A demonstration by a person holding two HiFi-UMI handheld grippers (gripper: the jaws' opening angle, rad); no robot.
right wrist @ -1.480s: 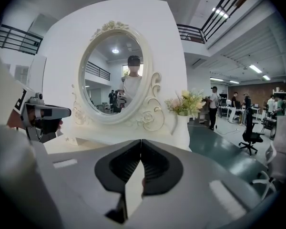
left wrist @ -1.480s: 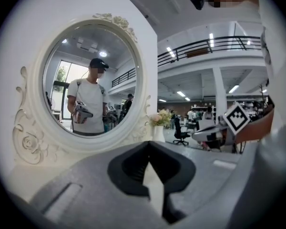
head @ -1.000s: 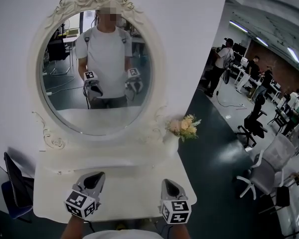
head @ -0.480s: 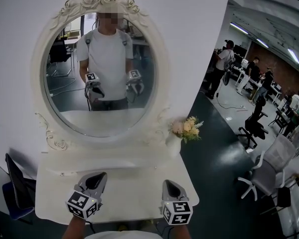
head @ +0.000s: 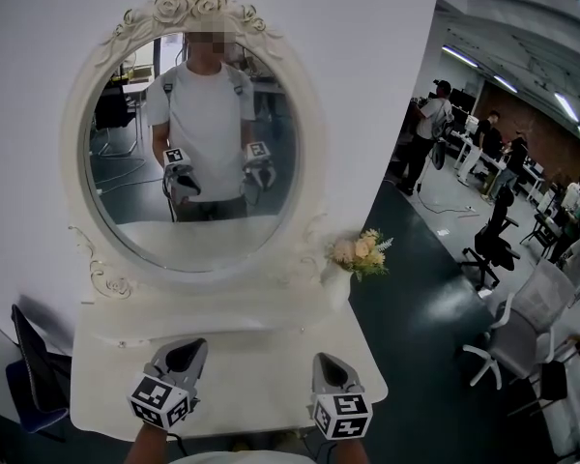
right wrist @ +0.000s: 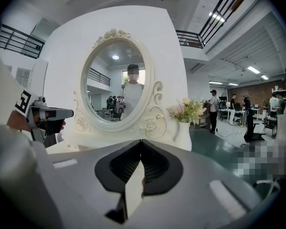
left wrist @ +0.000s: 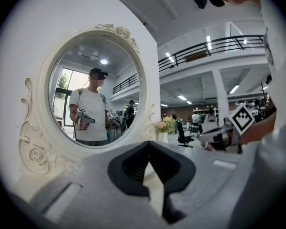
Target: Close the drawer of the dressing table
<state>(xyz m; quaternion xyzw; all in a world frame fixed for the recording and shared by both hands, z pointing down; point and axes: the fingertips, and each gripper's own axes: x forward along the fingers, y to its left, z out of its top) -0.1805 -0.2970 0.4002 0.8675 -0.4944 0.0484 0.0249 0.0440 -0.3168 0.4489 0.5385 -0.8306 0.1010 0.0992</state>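
A matte white dressing table (head: 251,351) is standing at the lower centre-left of the head view. Its smooth bench top is carrying an oval mirror (head: 195,225) in a cream frame carved with roses and scrolls. A slim white vase (head: 336,283) of pale flowers is sitting at the right rear corner. No view is showing the drawer. Dark green floor (head: 416,298) is lying open beyond the bench's right edge, and a dark chair (head: 31,361) is crowding its left edge. The grey left claw (head: 188,343) and right claw (head: 327,359) are hovering over the bench's front, jaws pressed tip to tip, gripping nothing.
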